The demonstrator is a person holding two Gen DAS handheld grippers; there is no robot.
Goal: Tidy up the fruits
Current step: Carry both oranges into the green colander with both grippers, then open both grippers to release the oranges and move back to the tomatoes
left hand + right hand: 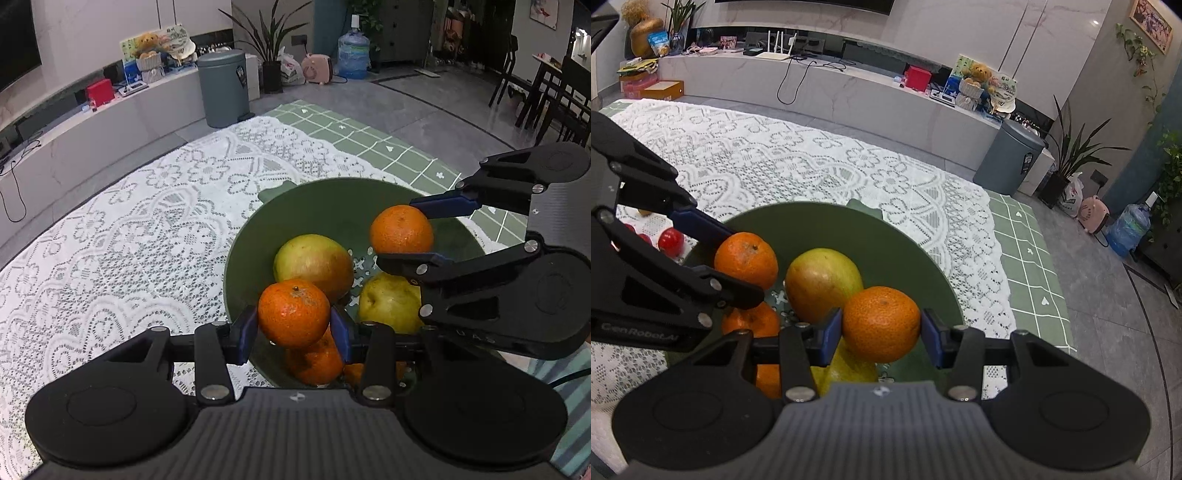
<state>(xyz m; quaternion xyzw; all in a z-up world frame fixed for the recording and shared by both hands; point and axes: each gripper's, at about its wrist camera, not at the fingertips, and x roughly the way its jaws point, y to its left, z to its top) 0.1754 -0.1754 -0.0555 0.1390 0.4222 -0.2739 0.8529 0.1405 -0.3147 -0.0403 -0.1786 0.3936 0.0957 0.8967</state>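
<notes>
A green bowl [325, 206] stands on the lace tablecloth and holds a mango [314, 264], a yellow pear [389, 301] and oranges [314, 363]. My left gripper [294, 332] is shut on an orange [293, 314] above the bowl's near rim. My right gripper [410, 232] comes in from the right, shut on another orange [402, 229] over the bowl. In the right wrist view, my right gripper [881, 334] holds its orange [881, 324]; my left gripper [733, 260] holds its orange [746, 260] at left, over the bowl [886, 243] with the mango [822, 282].
Small red fruits [670, 242] lie on the cloth left of the bowl. A green checked mat [369, 140] lies beyond the lace cloth [129, 240]. A grey bin [223, 88], a plant and a water jug stand on the floor behind.
</notes>
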